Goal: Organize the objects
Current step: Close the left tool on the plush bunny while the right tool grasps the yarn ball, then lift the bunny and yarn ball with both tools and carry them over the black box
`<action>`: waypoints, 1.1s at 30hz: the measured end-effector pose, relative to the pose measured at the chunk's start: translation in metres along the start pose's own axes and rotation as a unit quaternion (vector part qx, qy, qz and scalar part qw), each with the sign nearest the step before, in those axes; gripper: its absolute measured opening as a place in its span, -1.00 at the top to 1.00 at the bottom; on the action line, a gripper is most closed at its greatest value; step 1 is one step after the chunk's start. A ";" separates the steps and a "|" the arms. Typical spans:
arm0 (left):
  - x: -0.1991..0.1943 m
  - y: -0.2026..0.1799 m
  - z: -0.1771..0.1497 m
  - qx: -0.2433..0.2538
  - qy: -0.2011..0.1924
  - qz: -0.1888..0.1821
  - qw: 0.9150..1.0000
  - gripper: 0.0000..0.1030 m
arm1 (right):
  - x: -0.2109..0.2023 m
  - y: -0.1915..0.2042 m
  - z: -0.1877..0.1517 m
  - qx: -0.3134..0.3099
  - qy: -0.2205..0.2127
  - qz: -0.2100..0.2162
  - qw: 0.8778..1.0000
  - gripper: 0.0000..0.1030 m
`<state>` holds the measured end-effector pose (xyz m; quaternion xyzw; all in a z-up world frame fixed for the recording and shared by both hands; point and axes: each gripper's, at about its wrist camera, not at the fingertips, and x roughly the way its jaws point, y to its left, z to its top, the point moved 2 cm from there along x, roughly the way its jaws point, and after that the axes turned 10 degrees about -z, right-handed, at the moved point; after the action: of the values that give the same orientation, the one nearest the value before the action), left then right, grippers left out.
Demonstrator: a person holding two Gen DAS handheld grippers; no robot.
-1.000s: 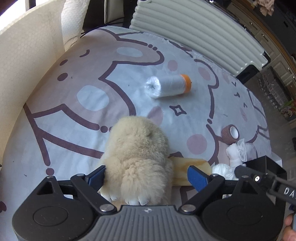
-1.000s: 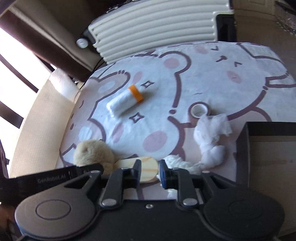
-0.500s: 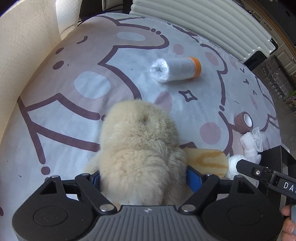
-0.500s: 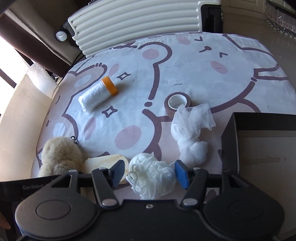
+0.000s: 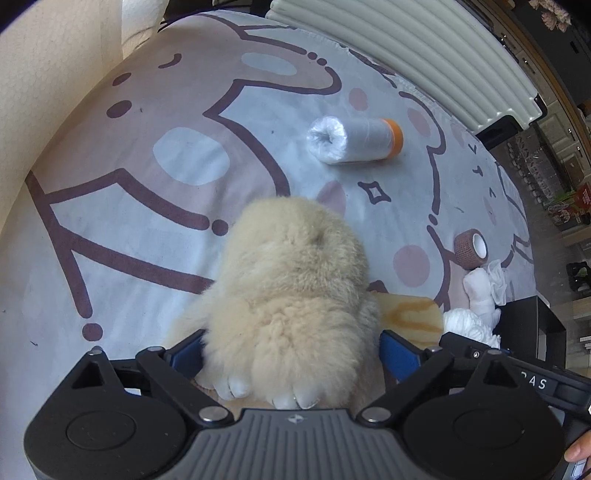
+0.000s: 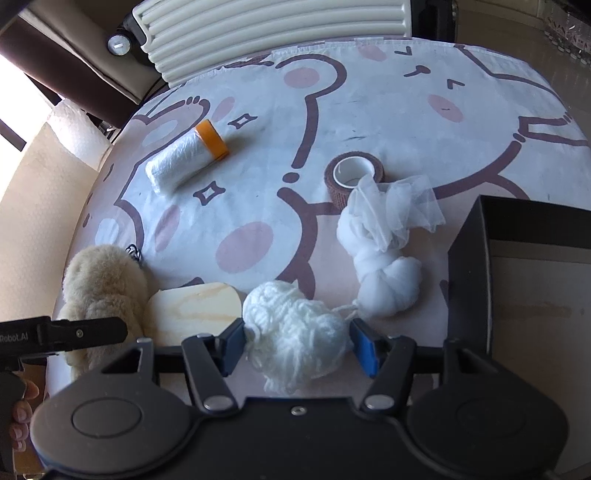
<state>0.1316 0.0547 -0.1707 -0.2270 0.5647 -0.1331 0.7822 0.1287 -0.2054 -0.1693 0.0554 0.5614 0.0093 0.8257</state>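
Left tool [image 5: 291, 354] opening around plush toy [image 5: 295, 295], near cloth's [image 5: 110, 147] edge

Ribbed cream suitcase [image 6: 280, 33] beyond the bear-print cloth [image 6: 369, 110].

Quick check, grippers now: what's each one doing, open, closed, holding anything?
Left gripper: jaws opening around the plush toy, not clamped.
Right gripper: open, white yarn ball between the fingers, no clear grip yet.
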 end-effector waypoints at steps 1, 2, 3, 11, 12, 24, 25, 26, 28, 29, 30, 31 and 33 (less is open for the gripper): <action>0.001 0.001 -0.001 0.003 0.002 0.002 1.000 -0.87 | 0.001 0.001 0.000 -0.001 0.003 0.001 1.000 -0.16; 0.002 0.002 -0.001 0.005 0.003 0.003 1.000 -0.87 | 0.002 0.001 -0.001 -0.002 0.004 0.002 1.000 -0.14; 0.003 0.002 -0.001 0.006 0.002 0.002 1.000 -0.87 | 0.002 0.002 -0.001 -0.003 0.004 0.004 1.000 -0.09; 0.005 0.005 0.000 0.010 0.001 0.002 1.000 -0.75 | 0.001 0.001 0.001 -0.002 0.005 0.014 1.000 0.06; 0.006 0.003 0.000 0.021 0.006 0.015 1.000 -0.60 | 0.001 0.002 0.001 -0.004 0.006 0.015 1.000 0.09; -0.004 -0.014 0.000 0.062 0.005 0.043 0.997 0.15 | -0.007 0.011 0.001 -0.033 -0.001 -0.005 0.999 0.25; -0.006 -0.015 0.000 0.063 0.003 0.045 0.997 0.16 | -0.009 0.011 0.001 -0.031 -0.003 -0.007 0.999 0.25; -0.007 -0.016 0.000 0.065 0.001 0.046 0.997 0.16 | -0.012 0.010 0.002 -0.028 -0.007 -0.007 1.000 0.25; -0.012 -0.018 -0.001 0.069 -0.006 0.050 0.996 0.17 | -0.017 0.010 0.002 -0.025 -0.013 -0.006 1.000 0.25; -0.015 -0.019 -0.001 0.070 -0.010 0.051 0.996 0.17 | -0.020 0.011 0.002 -0.025 -0.017 -0.005 1.000 0.25; -0.018 -0.021 -0.001 0.073 -0.014 0.054 0.996 0.17 | -0.023 0.012 0.002 -0.025 -0.021 -0.004 0.999 0.25; -0.022 -0.023 -0.001 0.077 -0.018 0.056 0.995 0.17 | -0.027 0.013 0.003 -0.024 -0.024 -0.004 0.999 0.26; -0.029 -0.027 -0.002 0.086 -0.026 0.061 0.994 0.17 | -0.034 0.015 0.003 -0.024 -0.032 -0.002 0.999 0.26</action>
<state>0.1216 0.0441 -0.1339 -0.1276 0.5433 -0.1274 0.8199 0.1196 -0.1936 -0.1357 0.0347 0.5345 0.0197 0.8442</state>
